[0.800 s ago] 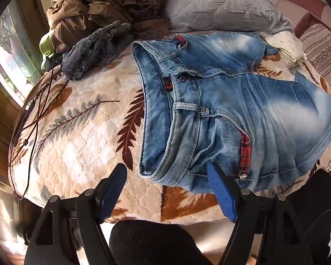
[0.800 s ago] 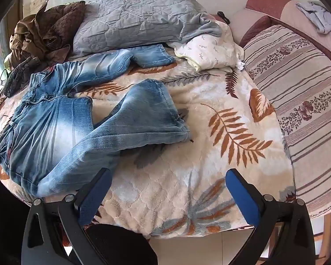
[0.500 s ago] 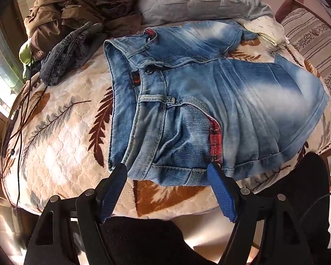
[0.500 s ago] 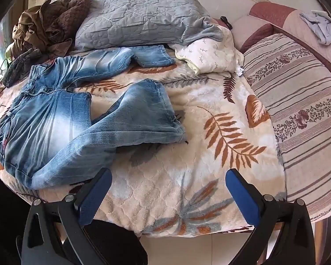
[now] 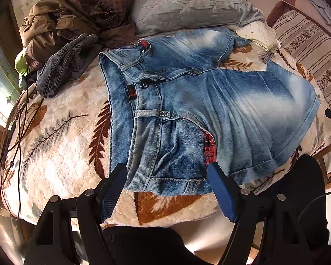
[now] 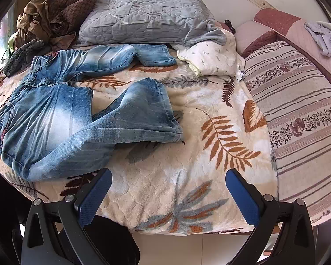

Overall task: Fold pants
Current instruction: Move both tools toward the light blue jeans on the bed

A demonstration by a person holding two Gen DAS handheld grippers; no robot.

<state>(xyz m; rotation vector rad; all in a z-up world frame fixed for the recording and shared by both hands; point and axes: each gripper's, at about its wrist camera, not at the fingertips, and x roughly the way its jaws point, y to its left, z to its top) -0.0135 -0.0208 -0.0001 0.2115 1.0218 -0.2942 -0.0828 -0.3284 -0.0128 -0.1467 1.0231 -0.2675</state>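
Faded blue jeans (image 5: pixel 209 101) lie spread on a leaf-patterned blanket (image 5: pixel 61 137), waistband toward the left. In the right wrist view the jeans (image 6: pixel 55 119) have both legs bent, the near leg folded back on itself. My left gripper (image 5: pixel 167 190) is open and empty, its blue pads (image 5: pixel 220 190) just in front of the near waistband corner. My right gripper (image 6: pixel 168 196) is open and empty, over bare blanket near the bed's front edge, right of the near leg.
A brown jacket (image 5: pixel 72 15) and a dark grey garment (image 5: pixel 61 66) lie at the far left. A grey pillow (image 6: pixel 141 15) and white cloth (image 6: pixel 211 57) sit at the back. A striped cushion (image 6: pixel 298 110) borders the right. A cable (image 5: pixel 17 128) runs along the left edge.
The left gripper drew closer to the near waistband corner, then eased back slightly. The right gripper shifted a little. The jeans have not moved.
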